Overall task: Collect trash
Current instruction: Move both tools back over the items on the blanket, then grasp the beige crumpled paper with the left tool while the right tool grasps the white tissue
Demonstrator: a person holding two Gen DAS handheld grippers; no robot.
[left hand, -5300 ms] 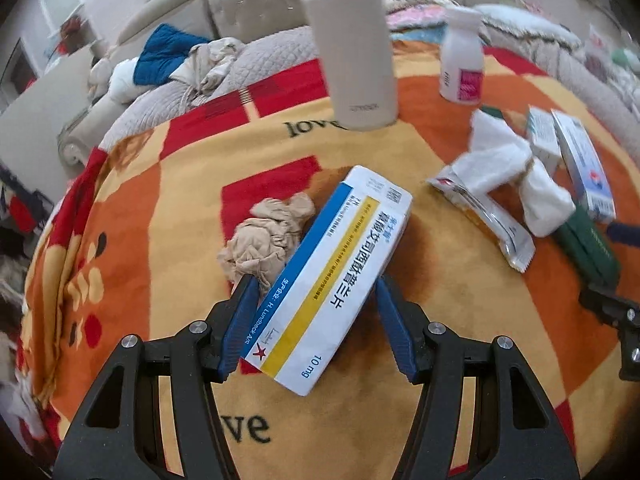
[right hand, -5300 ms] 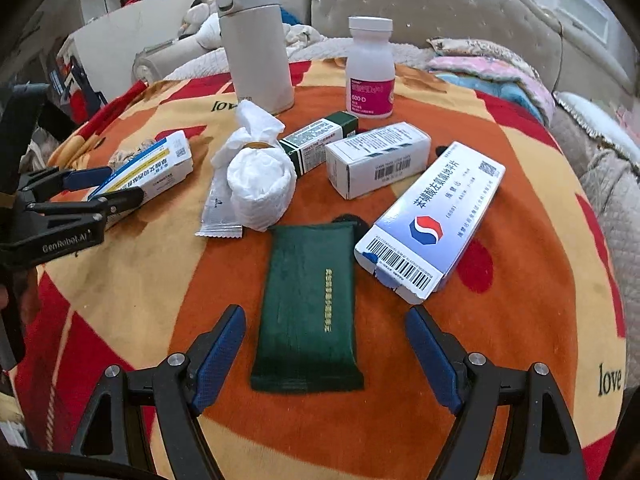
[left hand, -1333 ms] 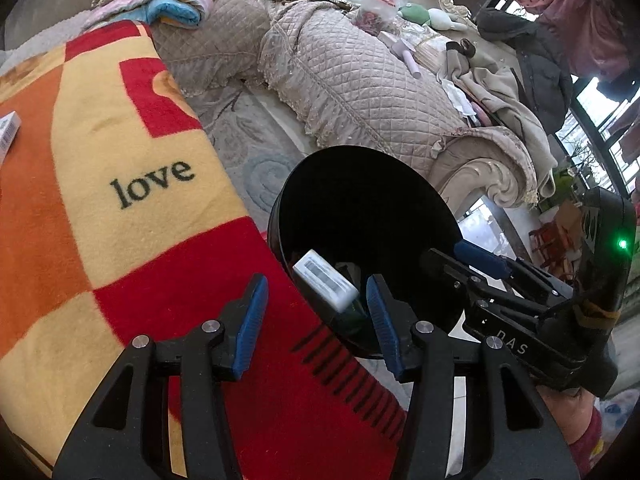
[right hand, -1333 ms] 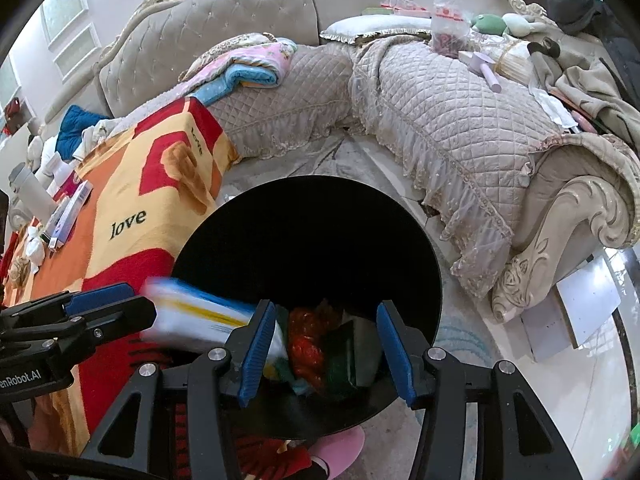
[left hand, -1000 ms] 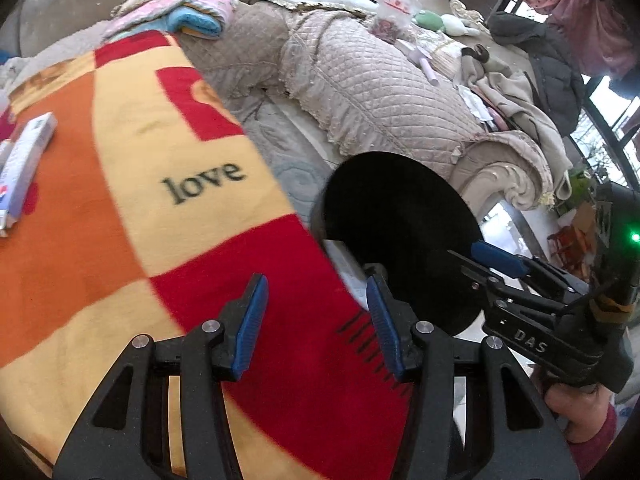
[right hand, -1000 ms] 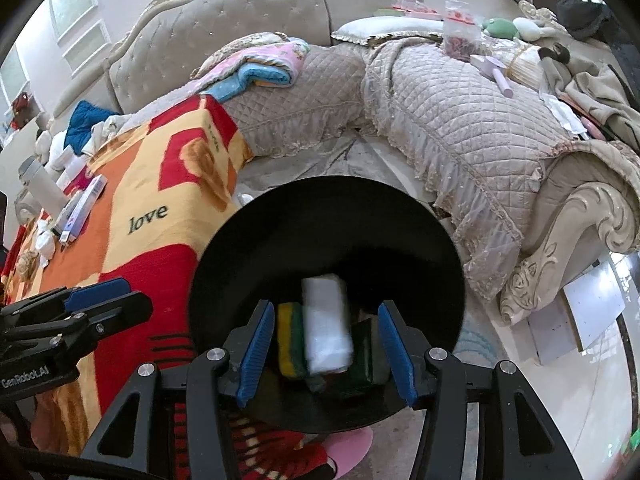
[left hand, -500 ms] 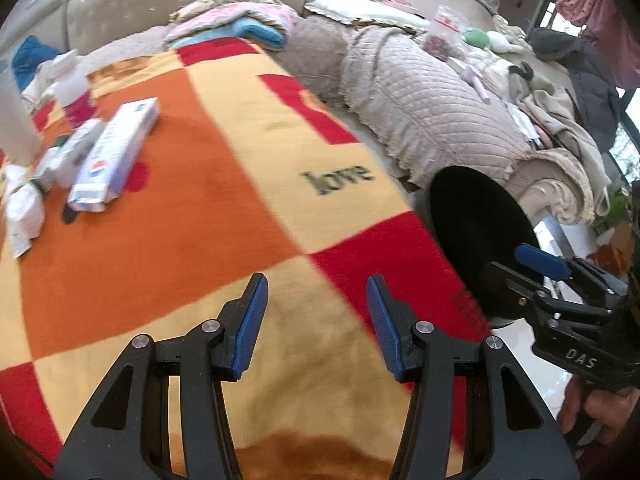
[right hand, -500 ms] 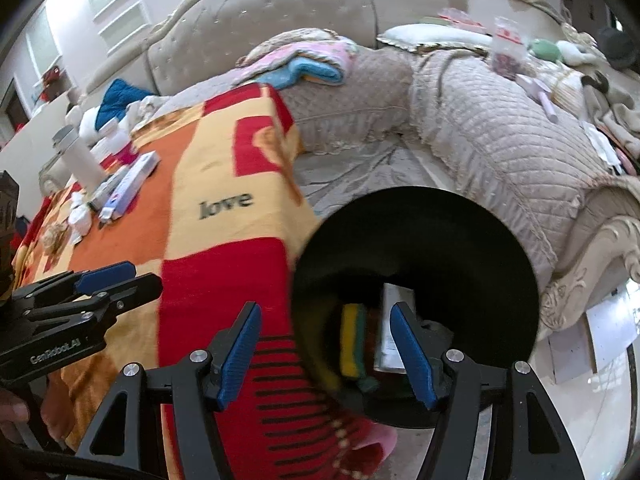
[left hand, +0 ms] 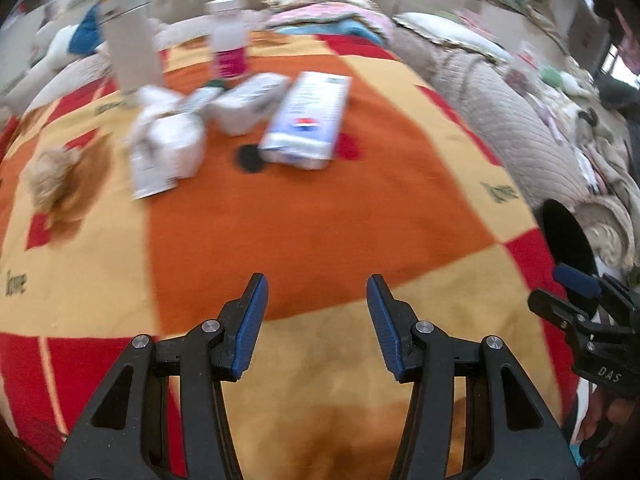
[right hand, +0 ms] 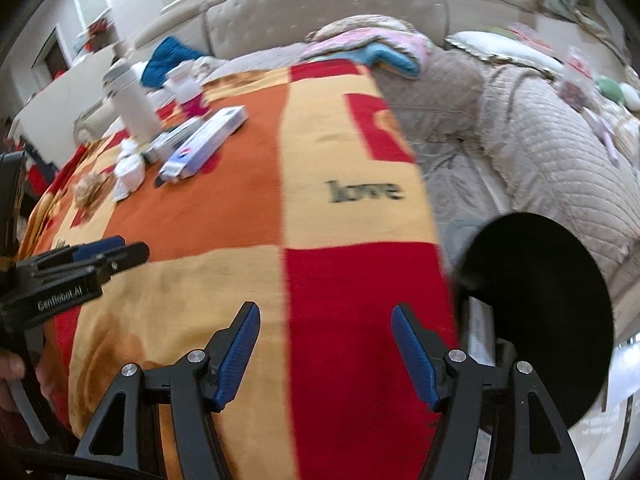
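My left gripper (left hand: 316,280) hangs open over the orange and yellow blanket (left hand: 320,220), nothing between its blue pads. Beyond it lie a long blue-and-white box (left hand: 308,120), a small white box (left hand: 248,104), a white tissue wad (left hand: 168,140) and a crumpled beige tissue (left hand: 52,176), all blurred. My right gripper (right hand: 326,308) is open and empty above the blanket's red patch, next to the black bin (right hand: 540,312). The bin (left hand: 568,236) also shows at the right edge of the left wrist view, behind the right gripper (left hand: 560,288). The left gripper (right hand: 132,248) shows at the left of the right wrist view.
A beige thermos (left hand: 132,48) and a white bottle with a pink label (left hand: 230,48) stand behind the boxes. A quilted sofa (right hand: 540,140) with pillows and clothes runs along the back and right. The bin stands on the floor beside the blanket's edge.
Both views have swung away from the bin and back over the blanket toward the boxes and tissues. A box that was dropping into the bin is out of sight. The right jaws stand a little wider.
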